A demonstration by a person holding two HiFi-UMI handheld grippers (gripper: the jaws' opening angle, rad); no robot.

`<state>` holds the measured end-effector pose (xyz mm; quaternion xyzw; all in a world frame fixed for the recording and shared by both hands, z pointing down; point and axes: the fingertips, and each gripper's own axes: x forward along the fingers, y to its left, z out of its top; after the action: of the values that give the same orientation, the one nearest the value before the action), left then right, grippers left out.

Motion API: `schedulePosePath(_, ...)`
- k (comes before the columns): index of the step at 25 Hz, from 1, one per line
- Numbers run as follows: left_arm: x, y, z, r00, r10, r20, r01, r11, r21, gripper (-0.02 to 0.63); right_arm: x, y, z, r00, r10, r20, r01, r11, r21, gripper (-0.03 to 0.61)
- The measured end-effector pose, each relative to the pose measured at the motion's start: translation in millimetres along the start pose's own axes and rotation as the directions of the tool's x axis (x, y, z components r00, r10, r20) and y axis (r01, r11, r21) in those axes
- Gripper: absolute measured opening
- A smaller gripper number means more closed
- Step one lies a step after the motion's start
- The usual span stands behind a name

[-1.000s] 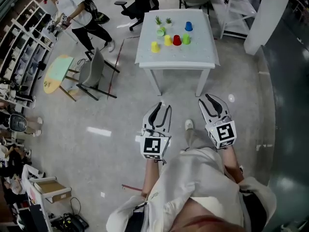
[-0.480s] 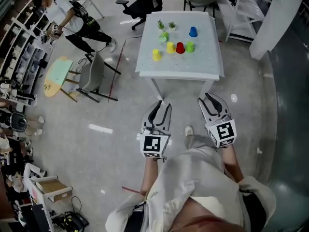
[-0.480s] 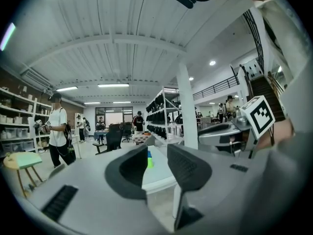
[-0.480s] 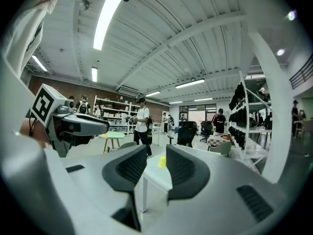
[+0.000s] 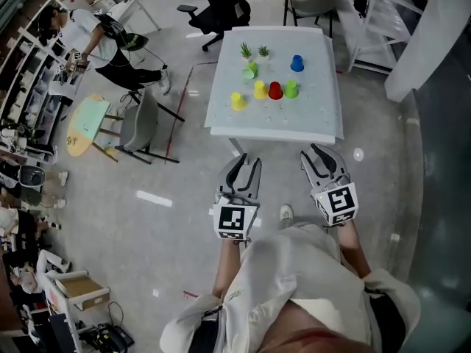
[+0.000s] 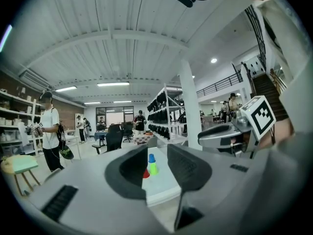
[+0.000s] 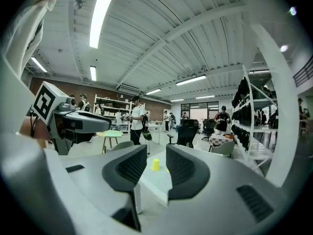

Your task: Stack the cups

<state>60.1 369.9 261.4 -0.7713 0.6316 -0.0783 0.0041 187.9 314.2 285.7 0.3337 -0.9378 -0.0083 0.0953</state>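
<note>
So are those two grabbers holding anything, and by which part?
Nothing. The left gripper and the right gripper both have empty jaws, apart, short of the table.

The red cone-shaped cup [image 5: 274, 90] and its coloured neighbours are looking like smooth plastic on the square white table [image 5: 309, 120], whose top is showing matt. The grey floor [image 5: 169, 190] is gleaming glossily. The left gripper [image 5: 246, 165] and right gripper [image 5: 318, 154] are wearing matt grey plastic shells with ribbed black pads [image 6: 188, 168].

Glossy grey floor [image 5: 169, 219]; white table [image 5: 272, 120], grey chair [image 5: 141, 116], shelves [image 5: 33, 65] at left, strip lights [image 7: 101, 11] overhead.
</note>
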Motion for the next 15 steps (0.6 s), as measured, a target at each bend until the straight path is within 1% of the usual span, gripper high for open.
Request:
schedulePosePath(8,49.3,12.8,5.4,1.000,0.014,-0.004,-0.014,1.000,0.000,0.130,37.8,-37.2,5.6,1.000,0.026,0.003,-0.026,1.000,-0.011,0.118)
schedulePosePath(15,80.6,25.4,4.6,1.000,0.009,-0.009,-0.009,1.000,-0.005,0.130,67.0,-54.7,5.5,0.999,0.036,-0.008,-0.036,0.999,-0.016,0.118)
